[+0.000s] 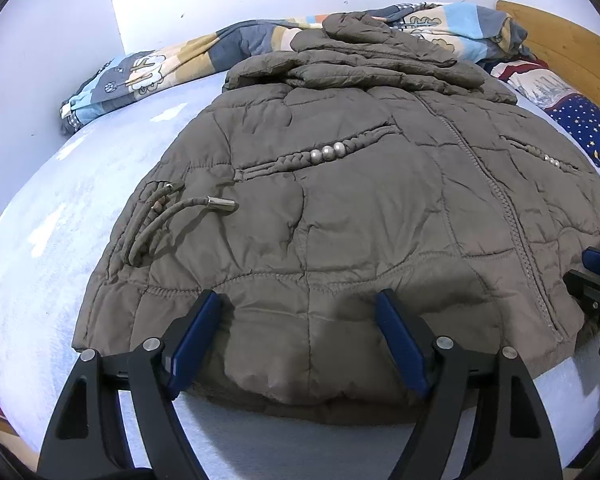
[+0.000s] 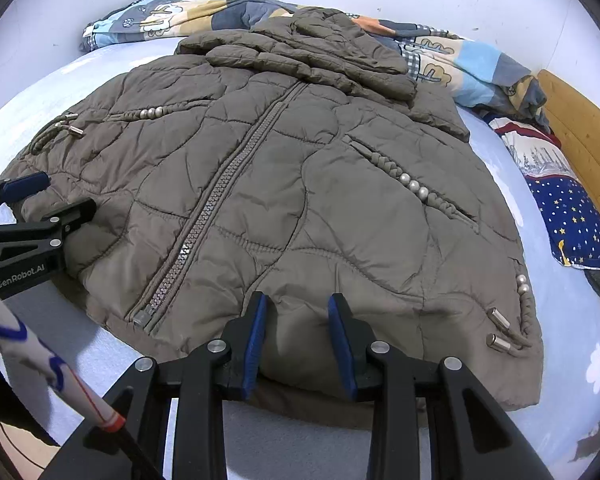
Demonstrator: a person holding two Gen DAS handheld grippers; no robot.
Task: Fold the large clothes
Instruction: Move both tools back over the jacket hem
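Your left tongs [image 1: 300, 340] stand wide apart over the bottom hem of the jacket [image 1: 340, 200], with the hem between the blue pads, but the pads do not press on it. Your right tongs [image 2: 298, 340] are narrower. The hem bulges between their pads, yet I see a gap on each side, so I judge that they are not clamped on it.

The brown padded jacket lies flat on the pale blue bed [image 1: 80, 200], front side up, zip [image 2: 216, 200] closed, with the sleeves folded across the top. I think both tongs are at the hem so that you can lift it evenly and fold it toward the collar. A patterned blanket [image 2: 460, 64] lies behind the jacket, along the wall.
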